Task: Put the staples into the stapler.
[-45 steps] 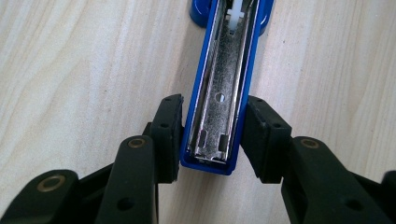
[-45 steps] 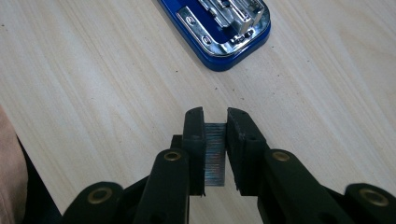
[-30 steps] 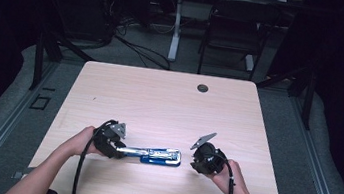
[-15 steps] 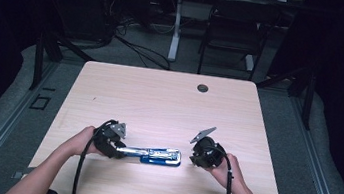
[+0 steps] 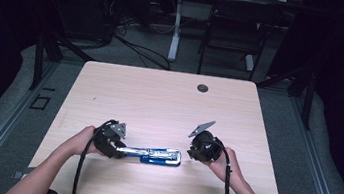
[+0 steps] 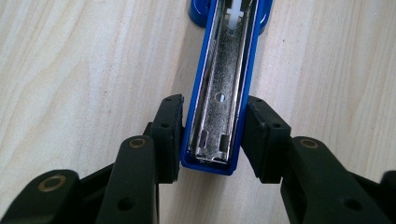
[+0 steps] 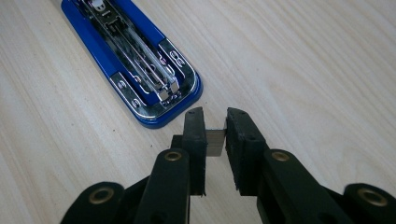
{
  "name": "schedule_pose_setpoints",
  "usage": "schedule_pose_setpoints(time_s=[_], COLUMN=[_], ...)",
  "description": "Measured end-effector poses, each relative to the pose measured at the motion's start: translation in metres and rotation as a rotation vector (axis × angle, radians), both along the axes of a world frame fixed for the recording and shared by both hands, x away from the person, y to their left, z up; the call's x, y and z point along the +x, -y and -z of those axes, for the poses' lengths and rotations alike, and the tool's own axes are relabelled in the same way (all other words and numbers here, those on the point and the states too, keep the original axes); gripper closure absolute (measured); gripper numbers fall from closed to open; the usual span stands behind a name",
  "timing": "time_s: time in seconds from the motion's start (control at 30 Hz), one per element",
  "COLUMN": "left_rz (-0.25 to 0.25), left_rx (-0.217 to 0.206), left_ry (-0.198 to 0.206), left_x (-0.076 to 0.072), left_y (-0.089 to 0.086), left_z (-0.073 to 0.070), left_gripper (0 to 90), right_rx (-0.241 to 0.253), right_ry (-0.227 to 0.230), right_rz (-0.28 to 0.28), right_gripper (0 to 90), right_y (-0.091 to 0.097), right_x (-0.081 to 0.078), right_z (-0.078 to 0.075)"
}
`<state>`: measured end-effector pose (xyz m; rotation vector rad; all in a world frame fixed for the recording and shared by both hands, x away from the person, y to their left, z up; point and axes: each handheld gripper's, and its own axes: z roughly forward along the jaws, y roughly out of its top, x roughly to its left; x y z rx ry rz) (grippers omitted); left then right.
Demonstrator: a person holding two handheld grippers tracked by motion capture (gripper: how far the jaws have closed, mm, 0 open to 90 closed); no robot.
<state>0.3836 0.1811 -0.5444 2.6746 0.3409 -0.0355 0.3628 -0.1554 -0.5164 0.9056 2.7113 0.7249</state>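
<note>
While the left claw (image 6: 212, 135) clamps both pads on the blue sides of the opened stapler (image 6: 224, 88), its jaws closed only as far as that body allows, the tool is pinned flat on the counter (image 5: 159, 100) so it cannot slide. The grip sits at the end of the flipped-back top arm, whose bare metal channel faces up; holding there probably keeps the arm folded out and the magazine exposed. In the high view that left claw (image 5: 120, 146) lies at the stapler's (image 5: 155, 155) left end, near the counter's front edge.

The right claw (image 7: 215, 135) is nearly closed on a small grey strip of staples (image 7: 215, 141), pinched edgewise between its pads so the strip sticks forward. It hovers just beside the rounded end of the stapler base (image 7: 135, 60), not touching it. That pose suggests the strip is being lined up to drop into the open rail, though the rail lies a little to the side. From above, the right claw (image 5: 198, 148) stands just off the stapler's right end. A dark round grommet (image 5: 203, 88) sits well apart, at the far edge.
</note>
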Motion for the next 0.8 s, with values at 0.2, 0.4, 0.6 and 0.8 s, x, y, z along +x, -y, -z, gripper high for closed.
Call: schedule_pose_setpoints(time_s=[0.2, 0.4, 0.6, 0.8], left_rz=[0.011, 0.023, 0.033, 0.031], left_rx=[0.007, 0.018, 0.027, 0.023], left_ry=[-0.003, -0.010, -0.012, -0.017], left_x=[0.001, 0.003, 0.005, 0.007], left_y=[0.001, 0.002, 0.003, 0.003], left_z=[0.000, -0.001, 0.000, 0.001], left_gripper=[60.4, 60.4, 60.6, 60.5], right_rx=[0.010, 0.016, -0.035, 0.051], right_ry=[0.014, 0.021, -0.004, 0.035], right_rz=[-0.019, -0.038, -0.064, -0.083], right_gripper=[78.8, 78.8, 78.8, 78.9], right_y=[-0.002, -0.008, -0.012, -0.018], right_x=[0.002, 0.007, 0.010, 0.015], right_z=[-0.006, -0.010, -0.019, -0.017])
